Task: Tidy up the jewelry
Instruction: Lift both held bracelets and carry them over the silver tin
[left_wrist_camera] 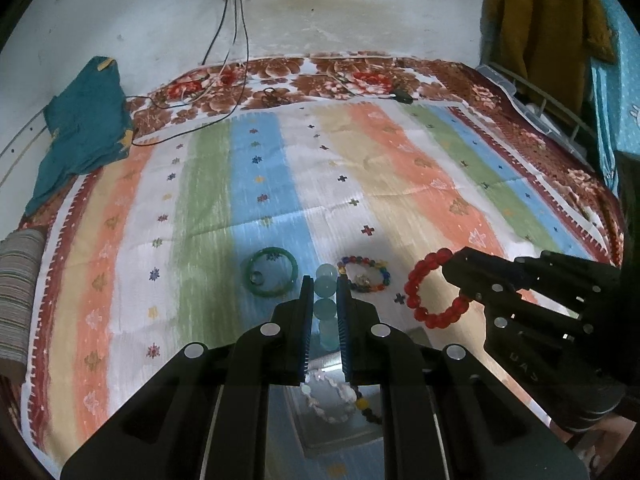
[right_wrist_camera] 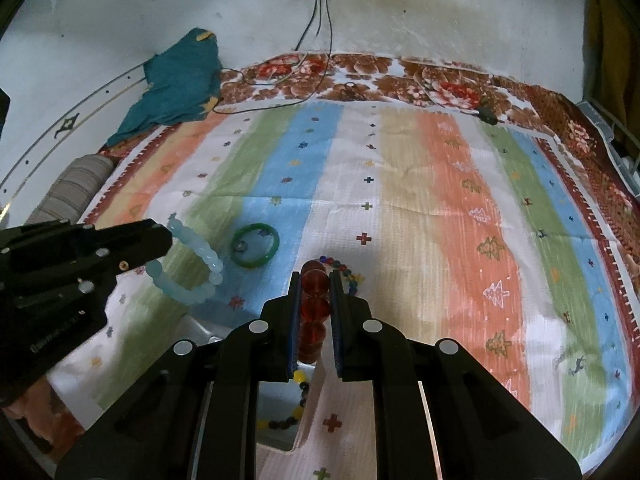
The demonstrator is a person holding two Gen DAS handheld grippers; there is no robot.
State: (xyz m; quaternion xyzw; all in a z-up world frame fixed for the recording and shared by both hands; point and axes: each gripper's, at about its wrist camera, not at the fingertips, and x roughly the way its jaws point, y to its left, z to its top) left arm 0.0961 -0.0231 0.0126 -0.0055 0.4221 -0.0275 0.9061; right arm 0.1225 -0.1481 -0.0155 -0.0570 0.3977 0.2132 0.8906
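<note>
My left gripper (left_wrist_camera: pixel 325 282) is shut on a pale blue bead bracelet (left_wrist_camera: pixel 324 300) and holds it above the striped cloth. The same bracelet (right_wrist_camera: pixel 192 264) hangs as a loop from the left gripper (right_wrist_camera: pixel 164 240) in the right wrist view. My right gripper (right_wrist_camera: pixel 315 278) is shut on a red bead bracelet (right_wrist_camera: pixel 316 304); its loop (left_wrist_camera: pixel 432 288) shows off the right gripper (left_wrist_camera: pixel 456 276). On the cloth lie a green bangle (left_wrist_camera: pixel 272 270) with a small ring (left_wrist_camera: pixel 256 278) inside it and a multicoloured bead bracelet (left_wrist_camera: pixel 366 274).
A grey tray (right_wrist_camera: pixel 200 330) sits below both grippers, holding a white bracelet (left_wrist_camera: pixel 332 400) and a yellow-and-dark bead string (right_wrist_camera: pixel 296 400). A teal cloth (left_wrist_camera: pixel 84 132) and charger cables (left_wrist_camera: pixel 224 80) lie at the bed's far side by the wall.
</note>
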